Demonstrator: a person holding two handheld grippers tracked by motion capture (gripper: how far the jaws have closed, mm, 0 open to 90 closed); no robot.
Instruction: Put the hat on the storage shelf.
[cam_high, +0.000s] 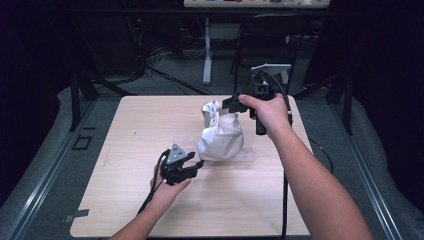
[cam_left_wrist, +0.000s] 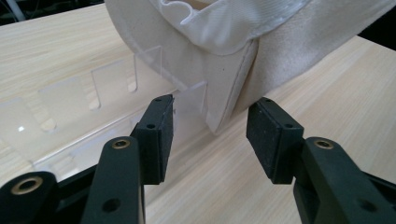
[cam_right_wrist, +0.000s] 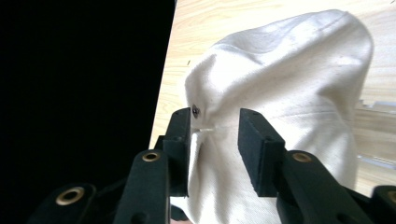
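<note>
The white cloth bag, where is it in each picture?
High view: the white cloth bag stands mid-table, between both grippers.
Left gripper view: the bag fills the top, just beyond open jaws.
Right gripper view: the bag sits centre-right, behind open jaws.
Shared landmark: the clear plastic piece beside it.

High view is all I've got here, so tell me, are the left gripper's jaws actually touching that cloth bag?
Observer: No. In the left gripper view the left gripper is open, and a corner of the cloth bag hangs in the gap between the jaws without touching either pad.
Operator: What's the clear thing under the bag?
Observer: A clear plastic piece with slotted tabs, lying flat on the table with the bag sitting on it.
Operator: And the right gripper?
Observer: The right gripper is open too. Its jaws straddle a fold of the bag's upper part, beside a small dark eyelet.
</note>
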